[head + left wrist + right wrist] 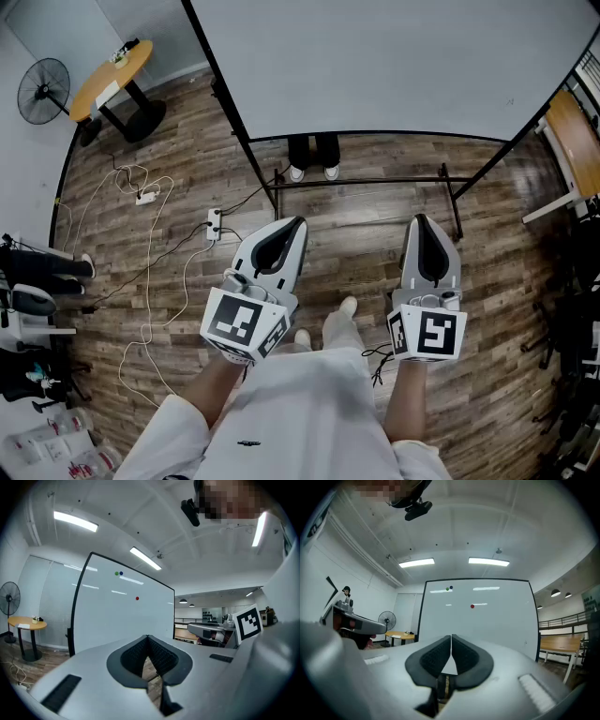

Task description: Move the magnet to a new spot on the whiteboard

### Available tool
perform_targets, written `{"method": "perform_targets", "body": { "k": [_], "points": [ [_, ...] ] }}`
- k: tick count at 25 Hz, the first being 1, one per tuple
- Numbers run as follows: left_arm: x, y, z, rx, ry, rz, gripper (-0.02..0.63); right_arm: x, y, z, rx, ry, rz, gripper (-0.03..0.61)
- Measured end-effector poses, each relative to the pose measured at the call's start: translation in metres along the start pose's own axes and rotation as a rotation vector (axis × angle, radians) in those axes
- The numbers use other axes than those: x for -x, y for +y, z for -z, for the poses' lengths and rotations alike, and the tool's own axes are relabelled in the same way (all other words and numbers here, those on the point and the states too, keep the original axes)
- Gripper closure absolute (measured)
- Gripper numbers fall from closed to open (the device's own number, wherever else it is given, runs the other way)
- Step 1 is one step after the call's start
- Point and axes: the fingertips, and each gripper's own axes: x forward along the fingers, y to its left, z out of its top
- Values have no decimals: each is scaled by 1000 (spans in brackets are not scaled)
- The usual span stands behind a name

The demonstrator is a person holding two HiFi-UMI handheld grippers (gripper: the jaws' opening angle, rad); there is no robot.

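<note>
Left claw (296, 225): jaws pressed together, nothing between them.
Right claw (418, 221): tips meeting too, empty.
Red magnet (472, 606): stuck on the whiteboard (403, 66), well ahead of both claws and above the right claw's tips.
Green magnet (447, 588): higher, further left.

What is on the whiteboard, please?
Three small magnets sit on the whiteboard: a green magnet and a blue magnet side by side near the top, a red magnet lower down. The right gripper covers the board's lower part, so anything there is hidden.
</note>
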Motion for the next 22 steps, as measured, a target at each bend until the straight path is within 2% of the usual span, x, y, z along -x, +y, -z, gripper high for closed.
{"method": "perform_targets", "body": {
  "k": [4,8,15,22],
  "points": [
    [33,-11,-12,-2,-43,-25,607,23,20,-7,5,1,-38,574],
    [45,-24,-18,2,-62,-24,607,39,24,-16,11,-1,-38,574],
    [32,-46,-24,2,-65,1,607,49,-1,-25,-8,-17,-13,575],
    [2,-78,-22,4,-60,13,607,62,-49,-19,-21,-19,19,574]
  ]
}}
